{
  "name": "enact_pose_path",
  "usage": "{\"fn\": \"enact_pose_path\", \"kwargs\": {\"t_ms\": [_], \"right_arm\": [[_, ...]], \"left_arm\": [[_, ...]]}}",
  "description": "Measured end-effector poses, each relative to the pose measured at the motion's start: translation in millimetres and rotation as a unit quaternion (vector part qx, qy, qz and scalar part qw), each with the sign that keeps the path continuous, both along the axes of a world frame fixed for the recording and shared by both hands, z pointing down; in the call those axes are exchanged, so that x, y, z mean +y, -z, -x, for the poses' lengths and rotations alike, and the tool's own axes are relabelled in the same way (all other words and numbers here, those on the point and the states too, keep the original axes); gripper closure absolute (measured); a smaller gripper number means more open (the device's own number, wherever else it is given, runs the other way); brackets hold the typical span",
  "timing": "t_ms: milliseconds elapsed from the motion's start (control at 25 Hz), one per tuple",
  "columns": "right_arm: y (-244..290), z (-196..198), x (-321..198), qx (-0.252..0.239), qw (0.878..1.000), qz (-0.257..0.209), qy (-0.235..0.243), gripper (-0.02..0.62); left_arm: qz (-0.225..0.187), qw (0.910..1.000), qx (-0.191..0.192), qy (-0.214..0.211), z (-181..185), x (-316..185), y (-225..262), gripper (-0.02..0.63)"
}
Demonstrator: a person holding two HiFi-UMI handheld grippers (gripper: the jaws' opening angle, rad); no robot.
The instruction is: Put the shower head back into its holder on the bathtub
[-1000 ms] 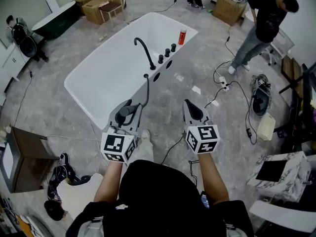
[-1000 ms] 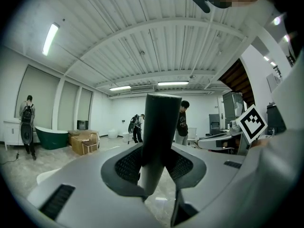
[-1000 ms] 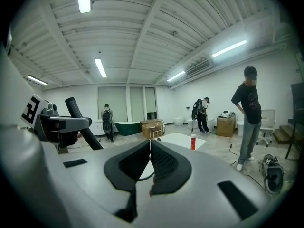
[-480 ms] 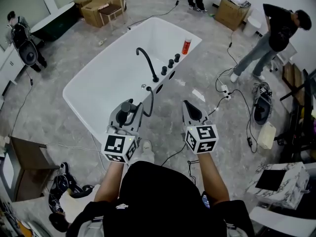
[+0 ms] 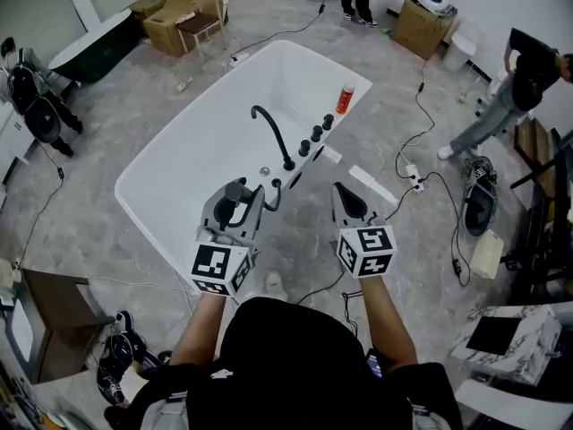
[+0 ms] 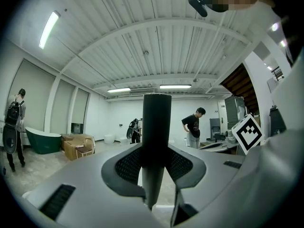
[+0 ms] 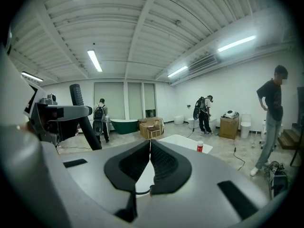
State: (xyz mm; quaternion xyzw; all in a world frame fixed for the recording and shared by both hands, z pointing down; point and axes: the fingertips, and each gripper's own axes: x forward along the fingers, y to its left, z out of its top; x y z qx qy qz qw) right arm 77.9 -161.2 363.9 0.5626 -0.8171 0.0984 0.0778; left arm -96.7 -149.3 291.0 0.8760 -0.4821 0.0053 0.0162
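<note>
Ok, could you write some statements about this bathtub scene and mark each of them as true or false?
1. The left gripper grips the black shower head. True.
2. The right gripper is open around the hose. False: its jaws are together, with nothing between them.
3. A red can stands on the rim of the bathtub. True.
4. The shower head sits in its holder. False: it is in the left gripper.
5. The faucet is white. False: it is black.

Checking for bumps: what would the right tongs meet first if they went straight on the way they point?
Probably the near rim of the white bathtub, which lies just beyond the tips of the shut right tongs; depth is unclear.
</note>
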Motion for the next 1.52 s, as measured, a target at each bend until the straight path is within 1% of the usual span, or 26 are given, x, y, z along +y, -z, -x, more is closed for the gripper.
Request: {"fn": "enact_pose_path", "kwargs": {"t_ms": [440,800,1160,1360,1520], "right_arm": [[-17,21,-75,0.003,0.999,0.022,-0.025,0.572],[-36,29,-109,0.002,0.999,0.038,-0.032,0.572],[-52,16,-137,-0.006,0.998,0.050,-0.027,0.572],[-68,9,-162,-0.011,0.998,0.067,-0.010,0.572],[-88,8,-182,-0.003,0.996,0.089,0.009,0.571]], "left_arm": [[0.023,0.9995,-0.001,-0.021,21,-81,-19,0.466],[0.042,0.9986,-0.002,-0.032,25,-117,-42,0.466],[0.069,0.9971,-0.015,-0.027,8,-141,-68,0.466],[0.086,0.9960,-0.022,-0.010,-3,-165,-84,0.466],[0.106,0.9939,-0.028,-0.005,-13,-184,-102,0.466]]}}
